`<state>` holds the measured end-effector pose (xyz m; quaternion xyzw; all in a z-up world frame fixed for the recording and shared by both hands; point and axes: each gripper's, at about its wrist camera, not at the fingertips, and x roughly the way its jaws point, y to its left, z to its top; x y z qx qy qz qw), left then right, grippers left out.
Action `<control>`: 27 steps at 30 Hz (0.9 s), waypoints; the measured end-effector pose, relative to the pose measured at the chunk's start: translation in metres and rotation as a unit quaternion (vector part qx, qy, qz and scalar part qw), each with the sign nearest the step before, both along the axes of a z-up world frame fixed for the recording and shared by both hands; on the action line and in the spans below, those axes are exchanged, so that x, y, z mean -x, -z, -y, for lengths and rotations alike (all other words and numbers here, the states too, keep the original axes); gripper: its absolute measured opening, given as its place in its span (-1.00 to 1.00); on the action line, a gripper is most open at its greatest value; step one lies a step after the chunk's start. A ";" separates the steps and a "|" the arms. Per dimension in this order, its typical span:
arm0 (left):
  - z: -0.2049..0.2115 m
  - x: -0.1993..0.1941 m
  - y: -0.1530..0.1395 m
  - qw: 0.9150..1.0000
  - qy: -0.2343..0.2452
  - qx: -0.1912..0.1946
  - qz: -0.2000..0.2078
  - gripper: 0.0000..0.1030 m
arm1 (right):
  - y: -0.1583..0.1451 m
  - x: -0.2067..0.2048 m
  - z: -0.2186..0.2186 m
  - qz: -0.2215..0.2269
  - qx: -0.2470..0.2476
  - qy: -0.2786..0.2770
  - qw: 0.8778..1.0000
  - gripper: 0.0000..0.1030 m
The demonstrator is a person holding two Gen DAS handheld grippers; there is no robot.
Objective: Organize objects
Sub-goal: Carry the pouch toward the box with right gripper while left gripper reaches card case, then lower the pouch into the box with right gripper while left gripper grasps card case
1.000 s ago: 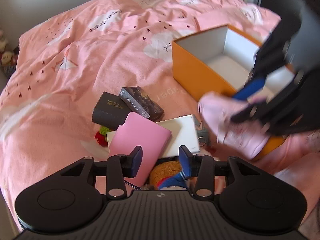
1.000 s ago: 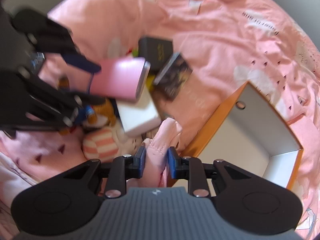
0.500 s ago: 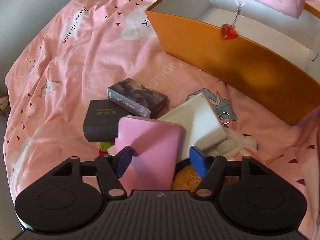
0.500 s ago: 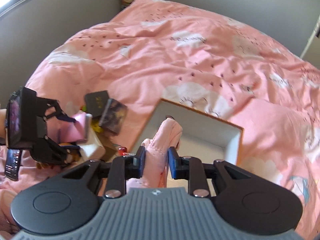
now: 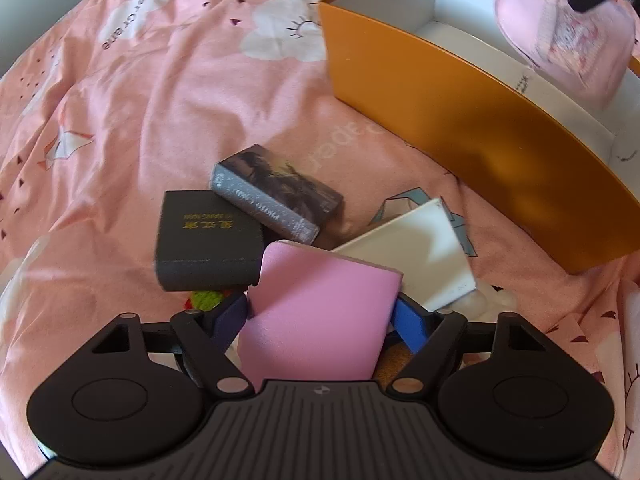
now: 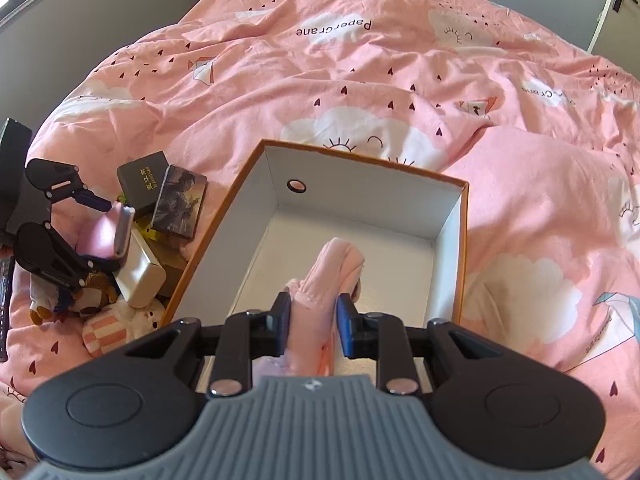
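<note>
An open orange box (image 5: pixel 460 116) with a white inside (image 6: pixel 352 236) stands on the pink bed. My right gripper (image 6: pixel 314 322) is shut on a pink cloth pouch (image 6: pixel 324 280) and holds it over the box; the pouch also shows in the left wrist view (image 5: pixel 568 40). My left gripper (image 5: pixel 320 320) has its fingers on both sides of a pink box (image 5: pixel 320 316), seen also in the right wrist view (image 6: pixel 106 232). Whether the fingers (image 5: pixel 230 318) press on it I cannot tell.
Beside the pink box lie a black book (image 5: pixel 204 240), a grey picture box (image 5: pixel 280 196), a white box (image 5: pixel 416 256) and plush toys (image 6: pixel 100 320). The pink duvet (image 6: pixel 360 80) spreads all round.
My right gripper carried the pouch from beside the pile to over the open box. My left gripper moved forward around the pink box.
</note>
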<state>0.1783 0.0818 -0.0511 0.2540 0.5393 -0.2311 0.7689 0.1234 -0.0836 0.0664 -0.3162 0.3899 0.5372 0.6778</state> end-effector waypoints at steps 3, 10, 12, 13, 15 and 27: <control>-0.001 0.003 -0.005 1.000 -0.012 -0.009 0.014 0.58 | 0.005 -0.003 0.002 -0.005 -0.001 -0.001 1.000 -0.49; 0.014 0.007 -0.028 0.997 -0.020 -0.034 0.065 -0.39 | 0.017 -0.007 0.007 -0.007 0.009 0.002 1.000 -0.49; 0.015 0.008 -0.028 0.995 -0.019 -0.060 0.072 -0.41 | 0.018 -0.006 0.011 0.004 0.012 -0.001 1.000 -0.49; 0.014 0.008 -0.028 0.995 -0.025 -0.070 0.073 -0.42 | 0.018 -0.006 0.015 0.011 0.013 -0.002 1.000 -0.49; 0.011 0.007 -0.028 0.994 -0.035 -0.080 0.073 -0.43 | 0.019 -0.007 0.020 0.018 0.013 -0.001 1.000 -0.49; 0.001 0.003 -0.011 0.982 -0.091 -0.148 0.068 -0.39 | 0.036 -0.006 0.032 0.007 0.029 0.001 1.000 -0.48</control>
